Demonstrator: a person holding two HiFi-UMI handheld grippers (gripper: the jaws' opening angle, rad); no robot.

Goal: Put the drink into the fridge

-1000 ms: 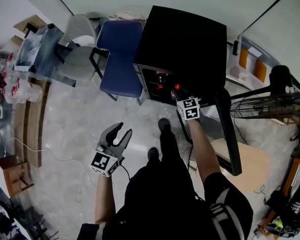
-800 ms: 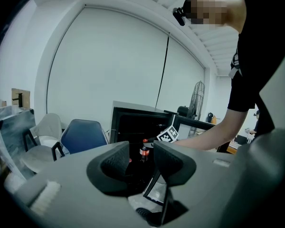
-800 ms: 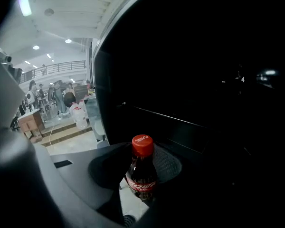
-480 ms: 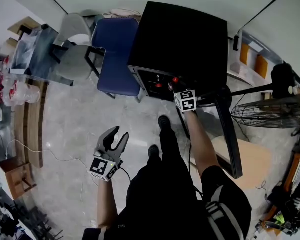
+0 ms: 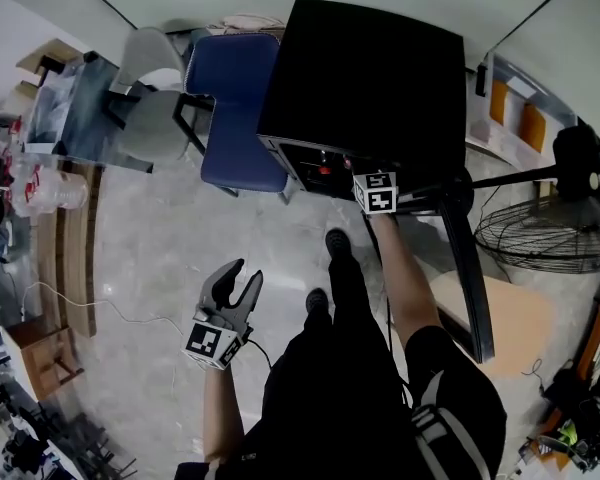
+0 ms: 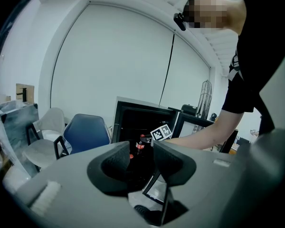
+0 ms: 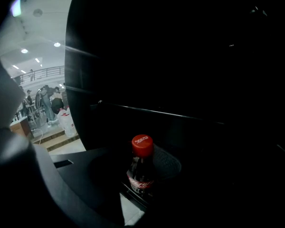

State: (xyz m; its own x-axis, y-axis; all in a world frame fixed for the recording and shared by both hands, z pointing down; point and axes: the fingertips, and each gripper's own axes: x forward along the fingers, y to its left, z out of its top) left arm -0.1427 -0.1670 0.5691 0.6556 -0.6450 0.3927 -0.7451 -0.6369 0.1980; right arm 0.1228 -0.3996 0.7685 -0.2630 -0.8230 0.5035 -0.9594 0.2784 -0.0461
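A cola bottle (image 7: 141,169) with a red cap is being gripped upright between the jaws of the right gripper (image 7: 138,180), whose jaws are closed on the bottle's body. This gripper is being held inside the dark opening of the black fridge (image 5: 370,78), so the drink is sitting within the fridge's interior, with a shelf edge running across just beyond it. Whether the bottle's base is touching a shelf cannot be told. In the head view only the gripper's marker cube (image 5: 376,192) is being shown at the fridge's front edge.

The left gripper (image 5: 246,273) is being held low over the floor (image 5: 150,258), well apart from the right one, with its jaws spread and nothing between them. Ahead of it the open fridge is being framed, red-capped bottles (image 6: 139,141) showing inside, and a blue chair (image 6: 85,132) is standing to the left of that. The fridge door (image 5: 467,268) is being left open to the right gripper's right.
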